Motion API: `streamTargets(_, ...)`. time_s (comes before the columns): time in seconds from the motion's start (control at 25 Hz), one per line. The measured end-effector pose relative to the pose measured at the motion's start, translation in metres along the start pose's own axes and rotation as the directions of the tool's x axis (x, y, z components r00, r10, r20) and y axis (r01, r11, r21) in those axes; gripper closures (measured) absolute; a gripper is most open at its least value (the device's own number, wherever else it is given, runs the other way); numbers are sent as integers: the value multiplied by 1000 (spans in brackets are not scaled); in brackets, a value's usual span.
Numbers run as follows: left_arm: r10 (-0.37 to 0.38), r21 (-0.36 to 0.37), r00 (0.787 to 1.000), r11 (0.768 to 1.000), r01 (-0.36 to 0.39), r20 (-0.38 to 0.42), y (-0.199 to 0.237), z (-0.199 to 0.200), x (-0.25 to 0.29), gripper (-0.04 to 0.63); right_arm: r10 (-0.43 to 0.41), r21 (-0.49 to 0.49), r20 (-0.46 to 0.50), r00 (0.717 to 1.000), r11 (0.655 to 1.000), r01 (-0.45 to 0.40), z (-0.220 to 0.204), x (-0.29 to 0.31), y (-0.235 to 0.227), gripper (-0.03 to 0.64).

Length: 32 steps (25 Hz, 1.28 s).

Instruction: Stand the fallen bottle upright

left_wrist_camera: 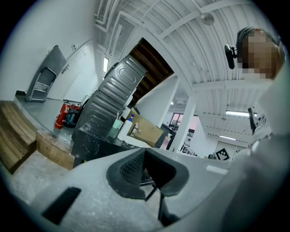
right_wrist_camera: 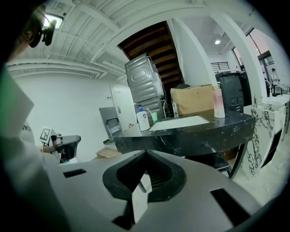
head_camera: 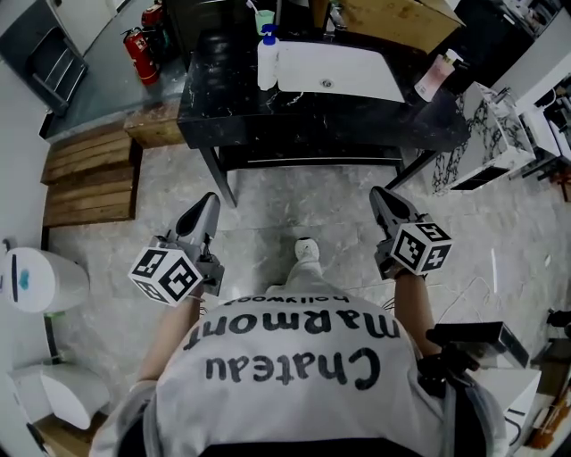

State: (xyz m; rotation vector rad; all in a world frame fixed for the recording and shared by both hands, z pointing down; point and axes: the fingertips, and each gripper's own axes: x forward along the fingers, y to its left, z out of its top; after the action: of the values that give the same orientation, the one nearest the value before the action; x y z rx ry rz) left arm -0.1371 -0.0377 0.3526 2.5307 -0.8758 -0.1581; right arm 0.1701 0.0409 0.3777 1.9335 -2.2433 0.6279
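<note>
A pink bottle (head_camera: 433,78) stands upright at the right end of a black marble desk (head_camera: 232,112), close to its edge. At the desk's left end a white pump bottle (head_camera: 267,59) with a blue top also stands upright, just beside a white sink basin (head_camera: 352,73) set into the top. A green cup (head_camera: 264,19) sits behind the pump bottle, and a cardboard box (head_camera: 397,20) stands at the back of the desk.

The person, in a white printed T-shirt (head_camera: 285,375), stands on the grey stone floor (head_camera: 294,201) well back from the desk, one shoe (head_camera: 306,251) forward. Both tools are held out in front at about waist height, well apart from the bottles. The left tool (head_camera: 208,202) has its jaws together with nothing between them; the right tool (head_camera: 378,194) likewise has its jaws closed on nothing.

Two red fire extinguishers (head_camera: 139,52) stand left of the desk, beyond low wooden steps (head_camera: 87,178).
</note>
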Motion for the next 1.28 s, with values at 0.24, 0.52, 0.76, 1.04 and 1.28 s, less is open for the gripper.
streamTargets(0.24,-22,1,1000,1000,22,-11,-2,-1,3,581,-24,-6,-26,999,1000,24,-5,-3,-3,604)
streamTargets(0.52,-19,15,1000,1000,19,0,0,4,3,581,-34,-38,-24,999,999,33,2,-2,-5,604)
streamTargets(0.76,-14,9,1000,1000,14,-2,3,6,13,581,-33,-41,-21,999,999,32,6,1,-11,604)
streamTargets(1.04,-36,23,999,999,36,4,-2,13,29,581,-42,-32,-18,999,999,41,11,4,-21,604)
streamTargets(1.28,-27,10,1000,1000,27,11,3,14,32,581,-28,-49,-24,999,998,27,15,11,-19,604)
